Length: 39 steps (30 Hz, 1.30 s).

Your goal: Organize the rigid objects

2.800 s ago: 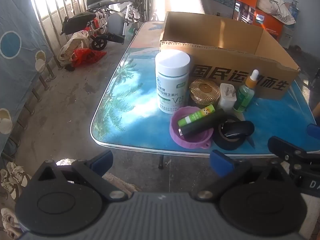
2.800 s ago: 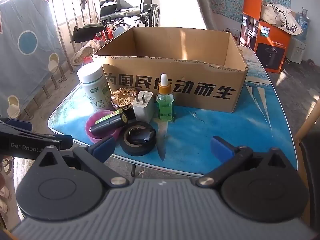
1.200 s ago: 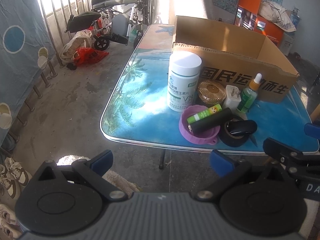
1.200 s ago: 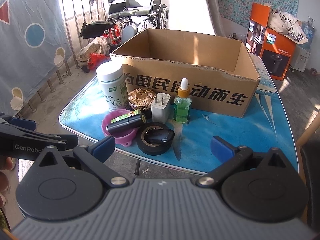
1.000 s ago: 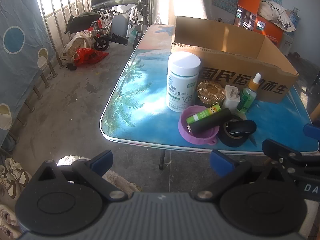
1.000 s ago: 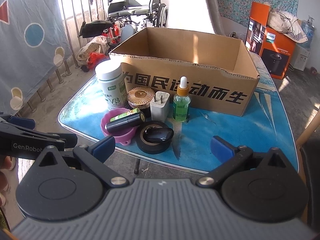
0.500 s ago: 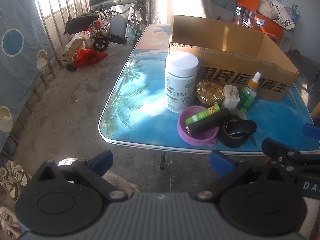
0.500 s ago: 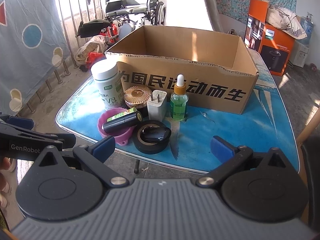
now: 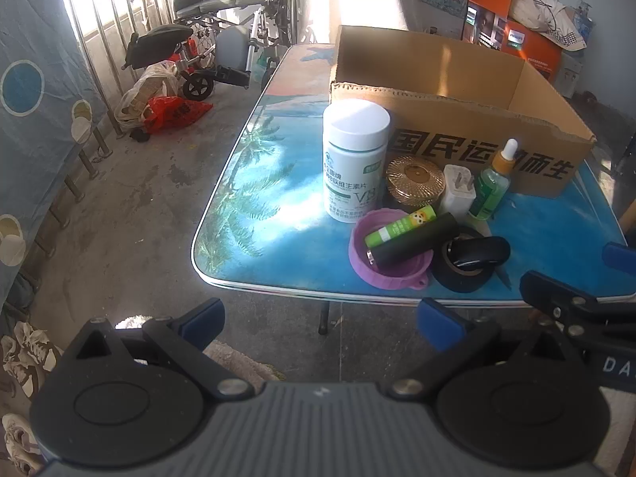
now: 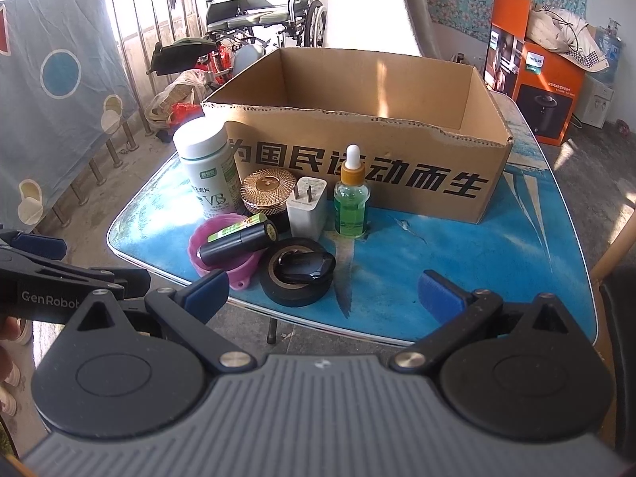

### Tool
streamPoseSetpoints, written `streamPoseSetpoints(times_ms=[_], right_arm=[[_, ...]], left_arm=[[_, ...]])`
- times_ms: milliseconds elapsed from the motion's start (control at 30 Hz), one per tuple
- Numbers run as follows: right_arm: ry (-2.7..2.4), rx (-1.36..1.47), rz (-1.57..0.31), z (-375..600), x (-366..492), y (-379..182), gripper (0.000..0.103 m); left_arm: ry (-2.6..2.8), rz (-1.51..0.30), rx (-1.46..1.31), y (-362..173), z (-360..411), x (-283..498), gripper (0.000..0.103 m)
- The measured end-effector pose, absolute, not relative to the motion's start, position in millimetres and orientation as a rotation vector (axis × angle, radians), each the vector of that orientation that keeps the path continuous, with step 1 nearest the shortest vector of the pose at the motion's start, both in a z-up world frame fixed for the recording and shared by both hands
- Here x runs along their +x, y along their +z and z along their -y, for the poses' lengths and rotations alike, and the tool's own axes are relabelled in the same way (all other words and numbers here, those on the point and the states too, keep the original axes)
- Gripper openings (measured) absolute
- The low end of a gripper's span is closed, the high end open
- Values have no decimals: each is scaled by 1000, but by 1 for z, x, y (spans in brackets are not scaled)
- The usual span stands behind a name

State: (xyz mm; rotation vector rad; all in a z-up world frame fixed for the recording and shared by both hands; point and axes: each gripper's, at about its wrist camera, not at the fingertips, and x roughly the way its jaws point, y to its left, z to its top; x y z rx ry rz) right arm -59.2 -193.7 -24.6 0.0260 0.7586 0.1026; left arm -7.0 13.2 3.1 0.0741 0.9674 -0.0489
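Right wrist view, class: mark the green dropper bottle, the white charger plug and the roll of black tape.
green dropper bottle (image 10: 350, 208), right wrist view, on its green glass body.
white charger plug (image 10: 306, 208), right wrist view, on its front face.
roll of black tape (image 10: 296, 293), right wrist view, on its outer wall.

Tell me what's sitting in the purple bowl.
Across the purple bowl lie a black cylinder and a green lip-balm tube, side by side. They cover much of the bowl's bottom, so anything beneath them is hidden.

2 bottles, 1 box, 1 tape
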Motion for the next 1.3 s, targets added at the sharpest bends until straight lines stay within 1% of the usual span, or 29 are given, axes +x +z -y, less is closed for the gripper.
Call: streamPoseSetpoints(times_ms=[533,667,800,933,1033,1133,1200,1300], right_arm=[[89,55,-740,208,-50,-26,102],[121,73,-691,220,-45,-20,102],[190,78,-597,241,-37,-11,102],[228,-87,-470,256,-29,-1,102],[225,-293,-371,262,-23,3,102],[190,-400,-319,263,-18,4,102],[177,-341,-330,264,-18,8,102],[194,-155,-363,262,-28,4,102]], left_arm=[[-61,-995,102,0,1,9,103],[-64,-986,115,2,5,15,103],[-68,-975,125,4,7,20,103],[-73,-957,134,7,8,26,103],[-75,-948,140,8,10,30,103],[-76,-940,149,8,13,33,103],[-81,-934,151,7,14,34,103],[-114,-921,143,5,14,32,103]])
